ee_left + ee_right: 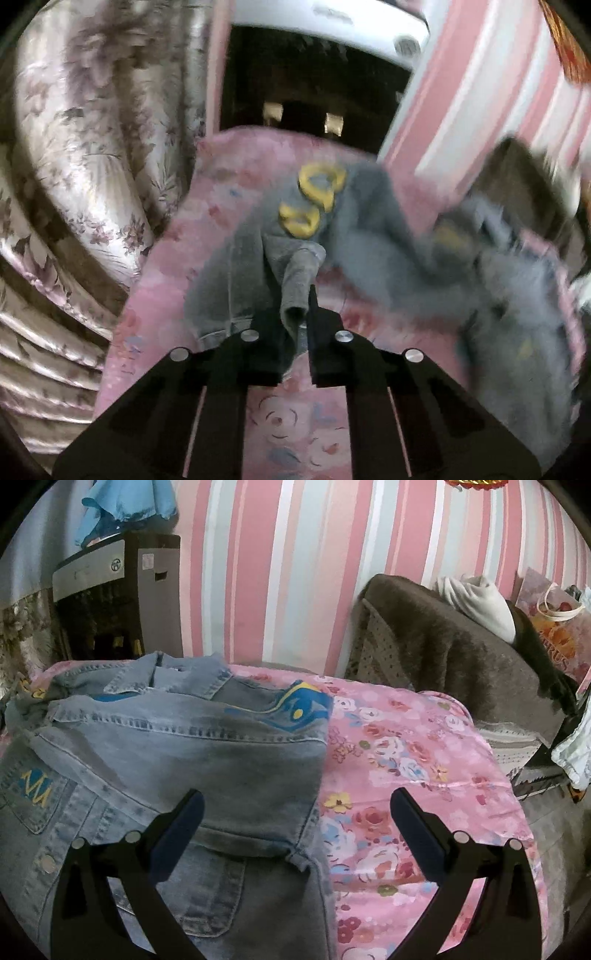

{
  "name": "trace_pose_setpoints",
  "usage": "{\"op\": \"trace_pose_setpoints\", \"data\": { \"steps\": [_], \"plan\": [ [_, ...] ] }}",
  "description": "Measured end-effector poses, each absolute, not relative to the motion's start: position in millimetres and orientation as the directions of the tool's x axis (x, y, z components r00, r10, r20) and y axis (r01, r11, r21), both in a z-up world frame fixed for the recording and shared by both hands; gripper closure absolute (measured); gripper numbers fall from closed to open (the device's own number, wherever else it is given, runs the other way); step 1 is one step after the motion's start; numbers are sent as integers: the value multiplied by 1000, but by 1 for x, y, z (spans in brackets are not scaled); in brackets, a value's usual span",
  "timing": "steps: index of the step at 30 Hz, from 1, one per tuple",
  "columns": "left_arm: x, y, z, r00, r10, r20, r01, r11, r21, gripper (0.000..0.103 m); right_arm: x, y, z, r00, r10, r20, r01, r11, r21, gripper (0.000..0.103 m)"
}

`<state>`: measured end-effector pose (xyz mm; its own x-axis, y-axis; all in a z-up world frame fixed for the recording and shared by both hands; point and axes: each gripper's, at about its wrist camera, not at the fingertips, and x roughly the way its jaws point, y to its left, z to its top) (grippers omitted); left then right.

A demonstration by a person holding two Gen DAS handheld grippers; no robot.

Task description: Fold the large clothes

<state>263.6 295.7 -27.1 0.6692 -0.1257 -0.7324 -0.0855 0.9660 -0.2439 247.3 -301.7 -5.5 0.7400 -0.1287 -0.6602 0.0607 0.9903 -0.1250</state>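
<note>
A grey-blue denim jacket with blue and yellow prints lies on a pink floral sheet. My right gripper is open just above the jacket's folded right edge, one finger over the denim, the other over the sheet. In the left wrist view the jacket is blurred, with yellow lettering. My left gripper is shut on a fold of the jacket's cuff or sleeve end, lifted off the sheet.
A striped pink wall stands behind. A brown fuzzy chair with white cloth and a bag is at right. A dark cabinet is at back left. Floral curtains hang left of the bed.
</note>
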Motion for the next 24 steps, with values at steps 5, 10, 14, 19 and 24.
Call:
{"op": "trace_pose_setpoints", "data": {
  "steps": [5, 10, 14, 19, 24],
  "plan": [
    [259, 297, 9, 716, -242, -655, -67, 910, -409, 97, 253, -300, -5, 741, -103, -664, 41, 993, -109, 2],
    [269, 252, 28, 719, -324, -615, 9, 889, -458, 98, 262, -297, -4, 743, -77, -665, 16, 995, -98, 2],
    [286, 202, 34, 692, -396, -603, 84, 875, -477, 98, 268, -298, -1, 744, -65, -665, -2, 995, -100, 2],
    [307, 113, 33, 630, -475, -614, 207, 865, -457, 98, 275, -310, -1, 742, -72, -666, -4, 994, -112, 2],
    [327, 37, 24, 550, -561, -619, 297, 824, -482, 98, 280, -331, -3, 736, -70, -674, 26, 997, -75, 2]
  ]
}}
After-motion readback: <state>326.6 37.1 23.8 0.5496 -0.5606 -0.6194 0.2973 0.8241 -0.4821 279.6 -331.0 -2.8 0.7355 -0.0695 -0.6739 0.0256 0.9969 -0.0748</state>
